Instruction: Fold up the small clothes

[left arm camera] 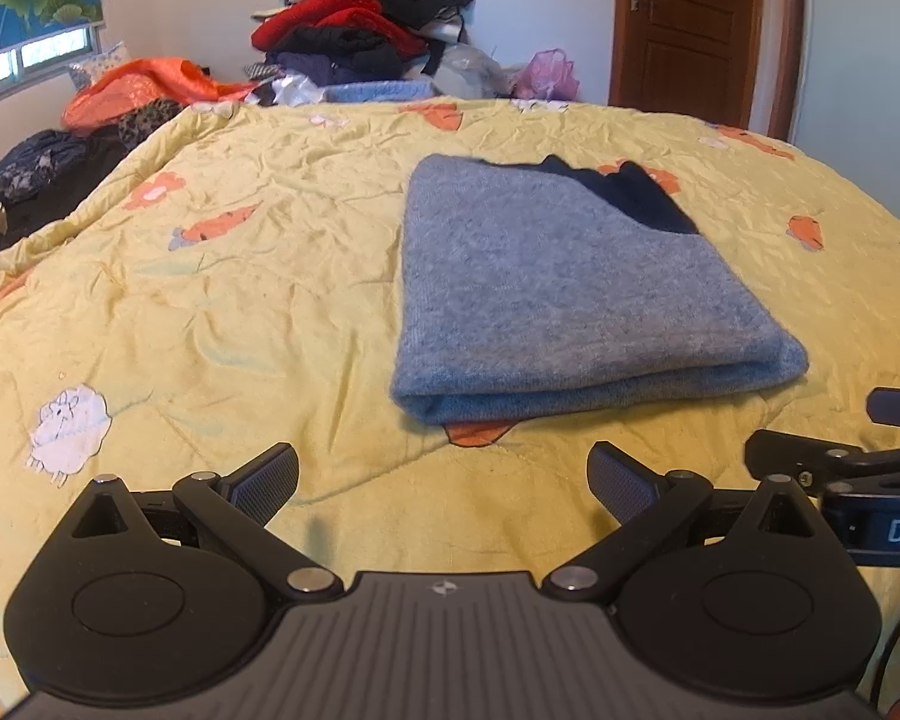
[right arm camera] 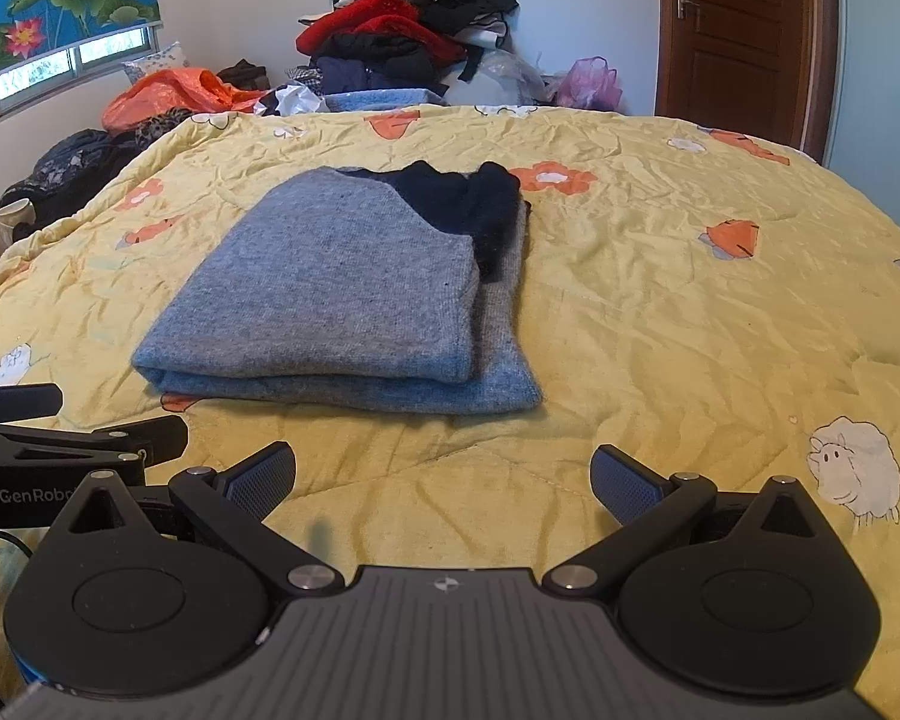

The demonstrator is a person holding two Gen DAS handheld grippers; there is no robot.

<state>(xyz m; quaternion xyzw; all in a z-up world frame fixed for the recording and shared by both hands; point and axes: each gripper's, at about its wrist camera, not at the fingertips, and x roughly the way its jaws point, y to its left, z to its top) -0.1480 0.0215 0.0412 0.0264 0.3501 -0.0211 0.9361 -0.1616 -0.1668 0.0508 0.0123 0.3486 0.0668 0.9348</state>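
While spread, both grippers (left arm camera: 444,480) (right arm camera: 444,480) level.

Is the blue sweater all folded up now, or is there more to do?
Done: the blue-grey sweater lies folded in a neat stack on the yellow quilt. In hand: nothing; the left gripper and right gripper are both open and empty, short of it. Left: perhaps the pile of clothes behind the bed, still unfolded.

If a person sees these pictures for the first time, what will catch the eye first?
First, the folded grey-blue knitted sweater with dark navy collar, lying mid-bed on the yellow quilt printed with orange flowers. Then the heap of red and black clothes behind the bed, by the wall.
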